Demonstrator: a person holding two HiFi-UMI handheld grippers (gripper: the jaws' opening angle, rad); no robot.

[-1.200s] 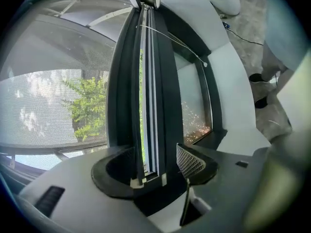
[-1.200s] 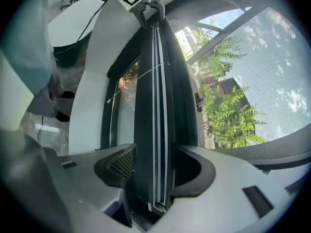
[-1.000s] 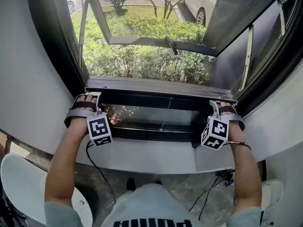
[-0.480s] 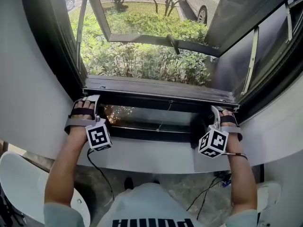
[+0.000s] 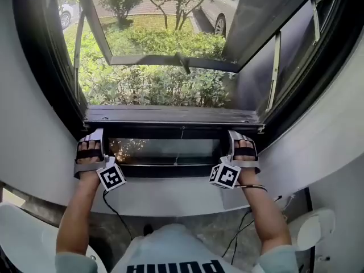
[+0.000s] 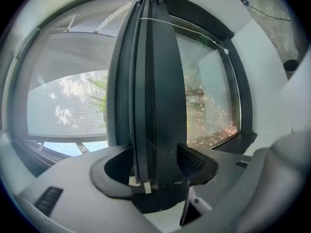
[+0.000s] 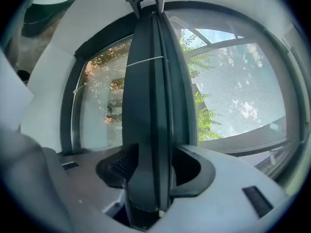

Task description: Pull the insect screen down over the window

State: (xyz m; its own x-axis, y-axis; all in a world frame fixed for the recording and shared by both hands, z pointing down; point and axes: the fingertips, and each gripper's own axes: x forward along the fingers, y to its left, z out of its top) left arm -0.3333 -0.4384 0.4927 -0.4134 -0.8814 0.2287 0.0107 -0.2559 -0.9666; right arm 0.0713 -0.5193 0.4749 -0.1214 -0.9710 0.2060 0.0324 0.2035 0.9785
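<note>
The insect screen's dark pull bar (image 5: 170,117) runs across the window opening, with fine mesh (image 5: 148,87) stretched above it. My left gripper (image 5: 91,140) grips the bar's left end and my right gripper (image 5: 239,137) grips its right end. In the left gripper view the bar (image 6: 150,101) stands upright between the jaws of the left gripper (image 6: 153,176), and the pads hold it. The right gripper view shows the same: the bar (image 7: 150,106) sits clamped in the right gripper (image 7: 148,178). A thin pull cord (image 5: 181,138) hangs from the bar's middle.
Below the bar are a fixed glass pane (image 5: 165,151) and a white sill (image 5: 170,197). An outward-opened sash (image 5: 170,60) hangs beyond the mesh, over bushes and a parked car. A black cable (image 5: 116,216) trails to the floor. White seats stand at bottom left (image 5: 17,232) and bottom right (image 5: 310,229).
Both grippers keep their hold on the bar and have tipped a little. The head view has shifted, so hands and bar sit lower and closer together in the picture.
</note>
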